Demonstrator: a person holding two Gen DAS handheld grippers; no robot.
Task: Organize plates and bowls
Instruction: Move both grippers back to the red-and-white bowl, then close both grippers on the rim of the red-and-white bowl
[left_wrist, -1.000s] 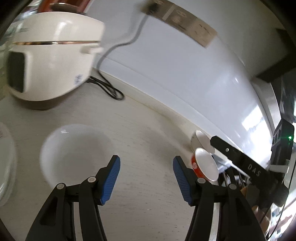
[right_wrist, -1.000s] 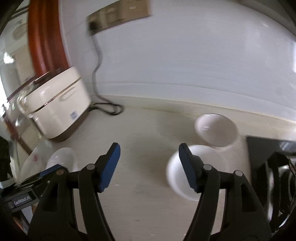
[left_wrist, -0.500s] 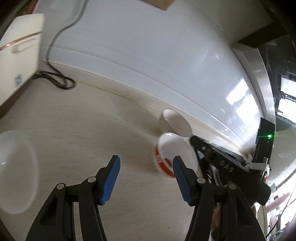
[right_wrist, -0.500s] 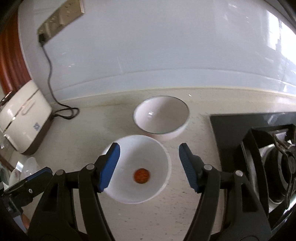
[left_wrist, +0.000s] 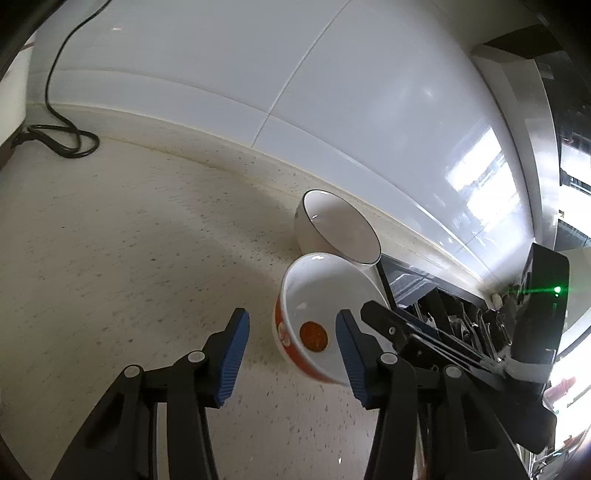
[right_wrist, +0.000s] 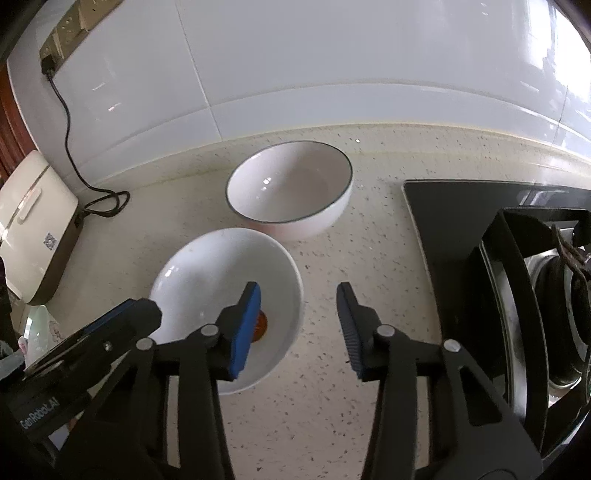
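Both grippers are wide open and empty. The right gripper (right_wrist: 299, 321) straddles the near rim of the white bowl with an orange dot inside (right_wrist: 207, 291), with the left gripper (left_wrist: 290, 345) beside it. Only the left view shows its orange outer band. The dark-rimmed white bowl (right_wrist: 291, 188) sits just behind on the speckled beige countertop (right_wrist: 369, 258), next to a black gas stove (right_wrist: 461, 229).

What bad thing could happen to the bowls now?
The right gripper is open, one finger over the red-patterned bowl; a clumsy grab might shove it into the dark-rimmed bowl close behind and chip both. The left gripper, also open, is near and might bump the right one.
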